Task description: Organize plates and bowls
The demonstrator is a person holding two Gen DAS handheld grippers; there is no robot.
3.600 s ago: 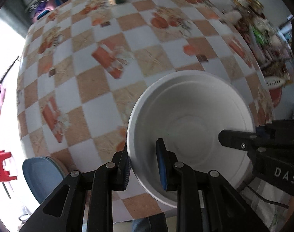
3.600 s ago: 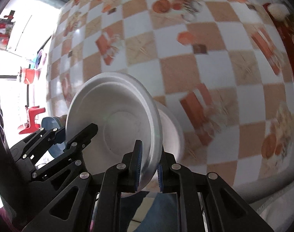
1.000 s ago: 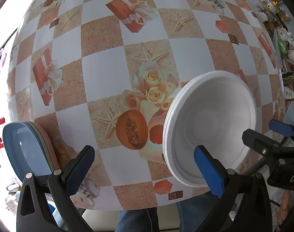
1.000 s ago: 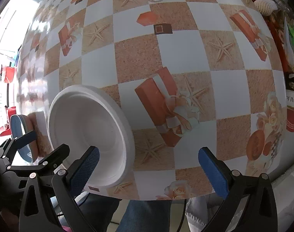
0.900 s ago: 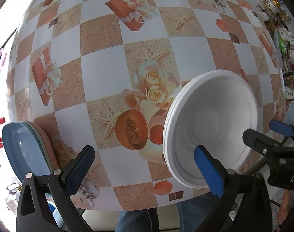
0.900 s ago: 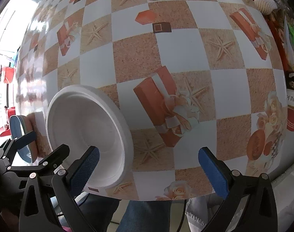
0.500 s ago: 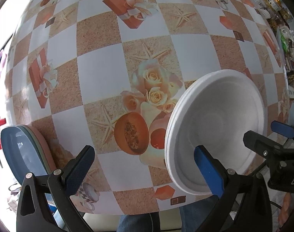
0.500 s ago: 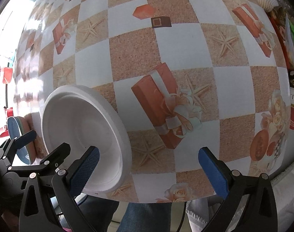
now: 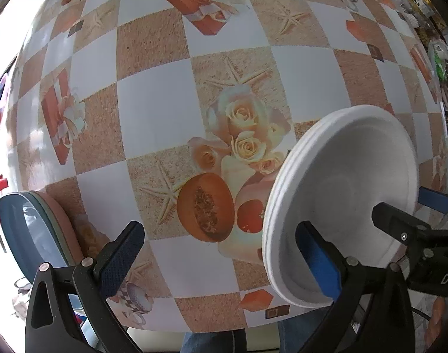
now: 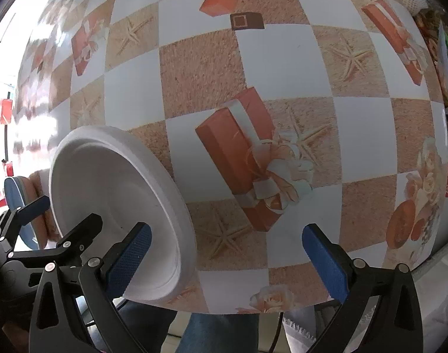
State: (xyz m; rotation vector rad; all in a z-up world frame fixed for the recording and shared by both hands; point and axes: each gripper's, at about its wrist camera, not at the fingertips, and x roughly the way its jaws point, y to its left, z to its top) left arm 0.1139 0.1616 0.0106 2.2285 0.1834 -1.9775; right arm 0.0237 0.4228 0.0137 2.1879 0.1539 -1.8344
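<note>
The white bowls (image 9: 350, 194) sat nested on the tablecloth (image 9: 156, 111) at the table's near edge, between the two tools. The left gripper (image 9: 221, 259) was spread wide and held nothing, its right pad in front of the bowls' near rim. The right gripper (image 10: 227, 256) was equally wide and empty. A stack of plates (image 9: 29, 229), blue uppermost, lay at the near-left edge

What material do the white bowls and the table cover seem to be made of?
The white bowls look like foam or moulded pulp: matte, slightly grainy, with thick soft rims; which of the two, I cannot tell. Several rims are nested together. The table cover looks like printed vinyl or oilcloth: smooth, with glossy reflections near its left edge.
</note>
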